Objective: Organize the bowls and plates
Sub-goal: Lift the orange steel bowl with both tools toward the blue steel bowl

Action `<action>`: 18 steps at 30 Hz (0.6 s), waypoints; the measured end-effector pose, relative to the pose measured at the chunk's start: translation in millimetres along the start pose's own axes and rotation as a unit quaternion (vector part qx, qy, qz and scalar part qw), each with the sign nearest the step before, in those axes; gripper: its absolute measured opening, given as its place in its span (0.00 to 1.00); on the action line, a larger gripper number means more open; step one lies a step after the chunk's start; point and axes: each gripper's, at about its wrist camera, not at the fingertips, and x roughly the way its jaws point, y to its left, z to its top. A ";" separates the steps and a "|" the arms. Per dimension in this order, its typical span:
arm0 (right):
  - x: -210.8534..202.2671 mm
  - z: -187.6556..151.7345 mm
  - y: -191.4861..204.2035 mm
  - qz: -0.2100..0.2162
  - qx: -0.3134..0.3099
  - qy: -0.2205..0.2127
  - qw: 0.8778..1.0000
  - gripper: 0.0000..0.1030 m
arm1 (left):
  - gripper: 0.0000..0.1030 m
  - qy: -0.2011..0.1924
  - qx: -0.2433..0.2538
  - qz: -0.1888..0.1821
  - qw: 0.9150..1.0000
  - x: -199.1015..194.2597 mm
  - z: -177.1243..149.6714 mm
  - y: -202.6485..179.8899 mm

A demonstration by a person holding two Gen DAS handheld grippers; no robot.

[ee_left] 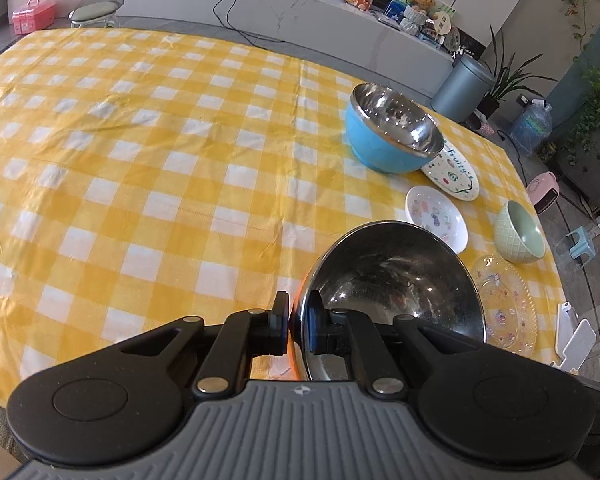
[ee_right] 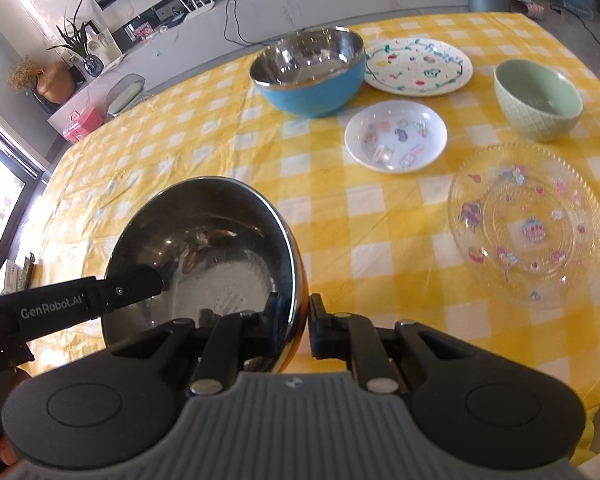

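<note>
Steel bowl (ee_left: pixel 396 292) pinched at both rims, held just over the yellow checked table (ee_left: pixel 140 160).

Left gripper (ee_left: pixel 298 330) and right gripper (ee_right: pixel 300 330) each close on opposite rim edges, one finger inside, one outside. It looks light, rigid and slick, so the thin rim seems the only sure hold. Round, with no long axis, its mouth tips up toward the blue bowl (ee_right: pixel 310 72), plates and green bowl (ee_right: pixel 538 100) beyond.

A: What is seen behind the table?
B: A long white marble counter (ee_left: pixel 300 12) is placed along the wall, and a grey bin (ee_left: pixel 462 84) is set beside potted plants (ee_left: pixel 508 76).

A: And the light?
B: Daylight is let in through a window (ee_right: pixel 0 192).
</note>
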 end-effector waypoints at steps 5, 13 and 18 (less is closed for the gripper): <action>8.9 0.2 -4.0 -0.002 0.008 0.017 1.000 0.11 | 0.09 0.022 -0.003 0.005 1.000 11.4 -1.8 2.0; 18.9 2.3 -10.2 -0.004 0.031 0.033 0.999 0.11 | 0.09 0.039 -0.008 0.014 0.999 24.5 -3.8 2.9; 24.8 3.6 -11.8 -0.005 0.037 0.034 0.999 0.12 | 0.09 0.038 -0.011 0.014 0.999 27.5 -2.6 3.5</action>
